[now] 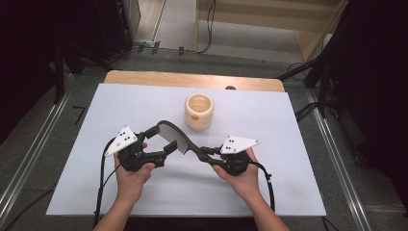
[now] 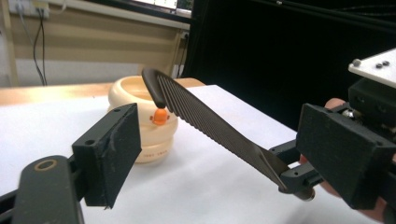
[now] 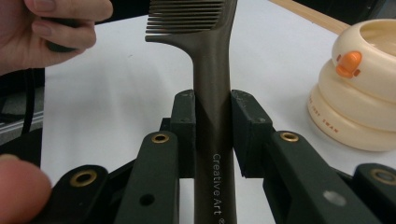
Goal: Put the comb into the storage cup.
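Note:
A dark brown comb (image 1: pixel 179 137) hangs above the white mat (image 1: pixel 269 183), its handle clamped between the shut jaws of my right gripper (image 1: pixel 204 154). In the right gripper view the comb handle (image 3: pixel 212 70) stands upright in the right gripper (image 3: pixel 213 135), with the teeth at the top. My left gripper (image 1: pixel 162 138) is open, one jaw on each side of the toothed end, not touching it. In the left gripper view the comb (image 2: pixel 210 121) slants across the wide gap of the left gripper (image 2: pixel 224 151).
A cream duck-shaped cup (image 1: pixel 198 111) with an orange beak stands on the mat behind the comb, also visible as the cup (image 2: pixel 156 140) and the cup (image 3: pixel 359 93). The wooden table edge (image 1: pixel 192 79) runs along the back. Dark stands and cables surround the table.

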Tool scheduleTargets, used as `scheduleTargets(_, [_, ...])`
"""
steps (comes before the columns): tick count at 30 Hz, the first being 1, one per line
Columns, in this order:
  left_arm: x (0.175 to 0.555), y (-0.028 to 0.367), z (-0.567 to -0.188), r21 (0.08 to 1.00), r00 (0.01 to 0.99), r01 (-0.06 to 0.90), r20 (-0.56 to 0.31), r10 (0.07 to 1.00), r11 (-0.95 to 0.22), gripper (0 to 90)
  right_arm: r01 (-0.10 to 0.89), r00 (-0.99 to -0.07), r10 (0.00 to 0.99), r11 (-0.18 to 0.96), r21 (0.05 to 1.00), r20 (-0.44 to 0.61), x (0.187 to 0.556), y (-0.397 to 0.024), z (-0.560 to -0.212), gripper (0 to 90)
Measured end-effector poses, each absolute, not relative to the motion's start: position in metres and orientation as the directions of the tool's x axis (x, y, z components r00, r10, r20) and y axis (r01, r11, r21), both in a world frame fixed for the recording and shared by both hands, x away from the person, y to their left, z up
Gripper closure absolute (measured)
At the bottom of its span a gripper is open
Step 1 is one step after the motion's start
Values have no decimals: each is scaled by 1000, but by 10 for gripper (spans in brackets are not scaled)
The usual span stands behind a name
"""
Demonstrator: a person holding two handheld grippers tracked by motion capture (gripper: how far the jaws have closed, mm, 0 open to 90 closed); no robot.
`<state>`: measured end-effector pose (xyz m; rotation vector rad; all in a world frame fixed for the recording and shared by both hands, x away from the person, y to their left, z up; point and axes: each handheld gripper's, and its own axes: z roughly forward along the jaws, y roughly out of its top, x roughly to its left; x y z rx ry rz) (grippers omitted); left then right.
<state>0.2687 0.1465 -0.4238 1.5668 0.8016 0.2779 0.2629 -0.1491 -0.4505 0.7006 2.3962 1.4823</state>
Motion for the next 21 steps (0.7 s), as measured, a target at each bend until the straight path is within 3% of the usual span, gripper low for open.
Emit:
scheduleTargets(15, [267,141,-425,912,720,403,-370,587,81,462,215,-866,500,367,905,3,253,-138,-451,708])
scheduleTargets(21, [269,144,-426,893,697,437,-414,585,111,514,197,-865,502,368,909,-16,251,-136,-451,708])
